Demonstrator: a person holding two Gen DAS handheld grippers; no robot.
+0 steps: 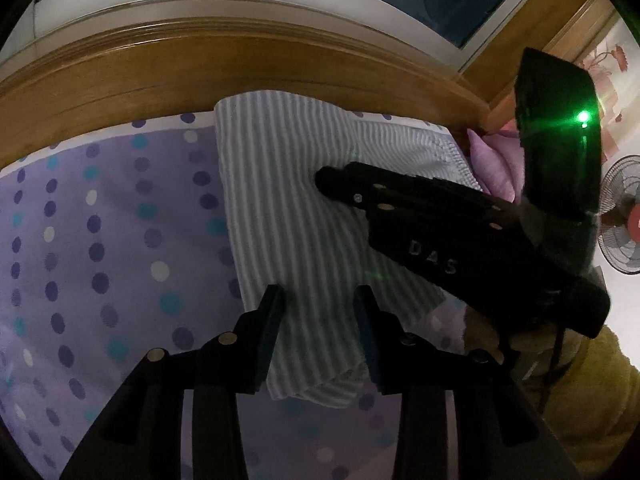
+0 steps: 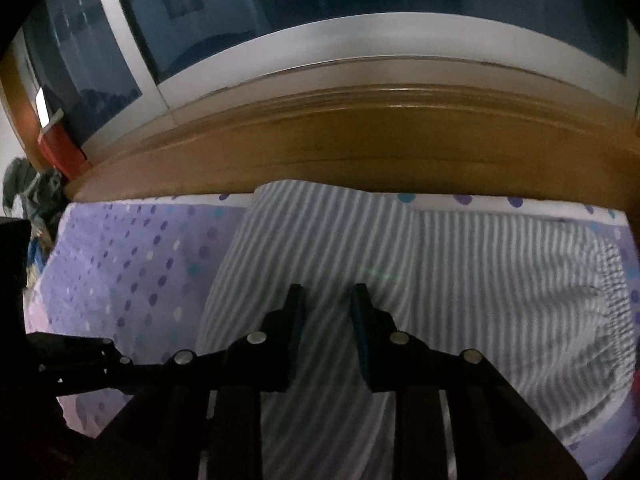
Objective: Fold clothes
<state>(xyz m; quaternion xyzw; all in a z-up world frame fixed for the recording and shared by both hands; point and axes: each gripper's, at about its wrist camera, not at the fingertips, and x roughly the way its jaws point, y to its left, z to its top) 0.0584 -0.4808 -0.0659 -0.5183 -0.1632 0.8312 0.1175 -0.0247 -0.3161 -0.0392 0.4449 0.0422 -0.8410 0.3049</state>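
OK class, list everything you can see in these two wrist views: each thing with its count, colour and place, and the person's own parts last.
Striped garment: one, grey-white, folded on the bed.
Bedsheet: one, purple with dots, under the garment.
Bed frame: one, brown wood, behind the bed.
Cushion: one, pink, right of the garment.
Fan: one, red hub, far right.
Left gripper: black, open, above the garment's near end.
Right gripper: black, open, over the garment.
Sleeve: mustard yellow, lower right.

Left gripper (image 1: 318, 296) angled downward, jaws apart with nothing pinched. Right gripper (image 2: 326, 294) angled downward, jaws narrowly parted. A yellow sleeve (image 1: 580, 392) behind the right gripper.
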